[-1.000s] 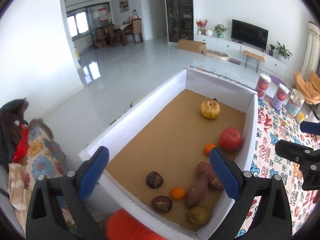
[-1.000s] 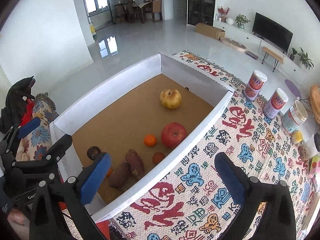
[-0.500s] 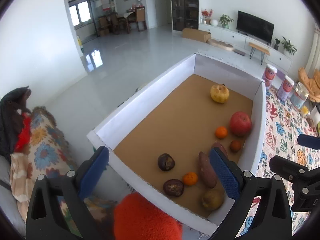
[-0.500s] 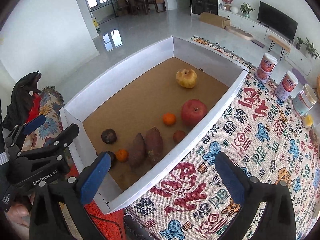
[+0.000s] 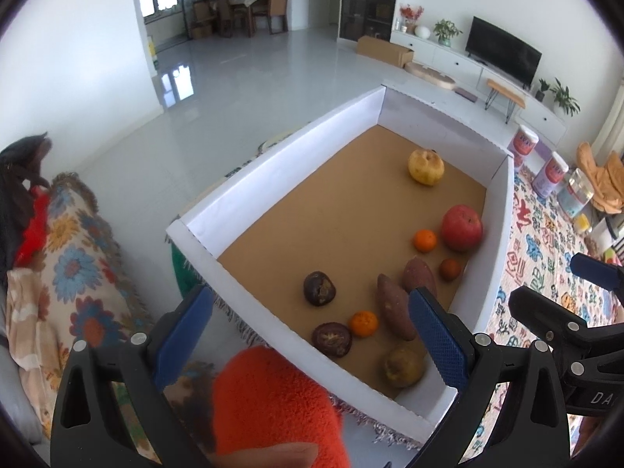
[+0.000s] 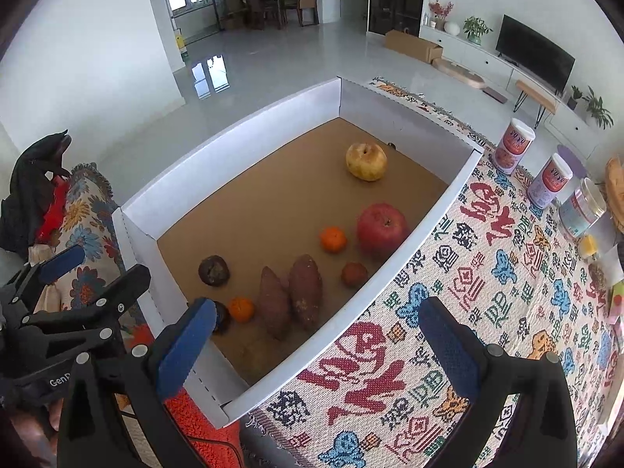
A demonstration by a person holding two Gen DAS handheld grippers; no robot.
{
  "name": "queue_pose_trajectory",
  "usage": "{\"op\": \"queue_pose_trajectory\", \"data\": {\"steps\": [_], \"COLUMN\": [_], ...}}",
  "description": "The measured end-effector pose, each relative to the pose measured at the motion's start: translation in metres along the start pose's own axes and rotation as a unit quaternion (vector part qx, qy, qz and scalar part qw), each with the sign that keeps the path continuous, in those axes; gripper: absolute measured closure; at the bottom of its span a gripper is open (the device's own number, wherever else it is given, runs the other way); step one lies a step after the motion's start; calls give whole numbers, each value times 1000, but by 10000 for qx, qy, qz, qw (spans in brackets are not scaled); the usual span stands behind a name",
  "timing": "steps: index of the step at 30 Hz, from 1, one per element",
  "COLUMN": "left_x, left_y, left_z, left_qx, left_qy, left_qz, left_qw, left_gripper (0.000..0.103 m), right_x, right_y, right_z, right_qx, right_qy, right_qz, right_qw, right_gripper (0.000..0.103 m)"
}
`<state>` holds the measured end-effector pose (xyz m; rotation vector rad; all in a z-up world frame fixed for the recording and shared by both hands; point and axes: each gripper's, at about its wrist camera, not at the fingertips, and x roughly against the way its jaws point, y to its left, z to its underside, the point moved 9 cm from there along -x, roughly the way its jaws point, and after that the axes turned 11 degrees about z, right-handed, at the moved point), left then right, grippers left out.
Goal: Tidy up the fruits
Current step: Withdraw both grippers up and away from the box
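We hold the left tongs (image 5: 308, 335) wide and empty above the near end of the box (image 5: 273, 160); the right tongs (image 6: 318, 345) gape wide over its right wall; inside lie an apple (image 6: 382, 229), pear (image 6: 366, 161) and yams (image 6: 305, 290).

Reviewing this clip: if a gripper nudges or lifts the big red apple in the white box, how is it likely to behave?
The round red apple would probably roll when nudged, since it sits on the flat brown cardboard floor. The white box wall close beside it should stop it soon. Its skin looks smooth and glossy, so the fingers might slip unless they close near its widest part.
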<state>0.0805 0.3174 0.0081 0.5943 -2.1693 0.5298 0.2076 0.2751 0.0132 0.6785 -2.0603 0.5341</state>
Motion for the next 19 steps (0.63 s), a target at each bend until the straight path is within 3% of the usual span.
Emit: {"op": "queue_pose_trajectory", "data": {"steps": [12,19], "left_x": [2,-4], "left_y": [5,7], "left_z": [-2,2], "left_qx": [-67,50], "left_qy": [-46,26], "left_qz": [-77,118], "left_qw": [9999,9999], "left_gripper": [1,1], "right_x": [-1,-5], "right_y": [5,4], "right_z": [-3,-2], "right_qx": [42,26], "right_qy": [19,64], "right_qz": [129,146], "right_qw": [9999,9999], "right_gripper": [0,0]}}
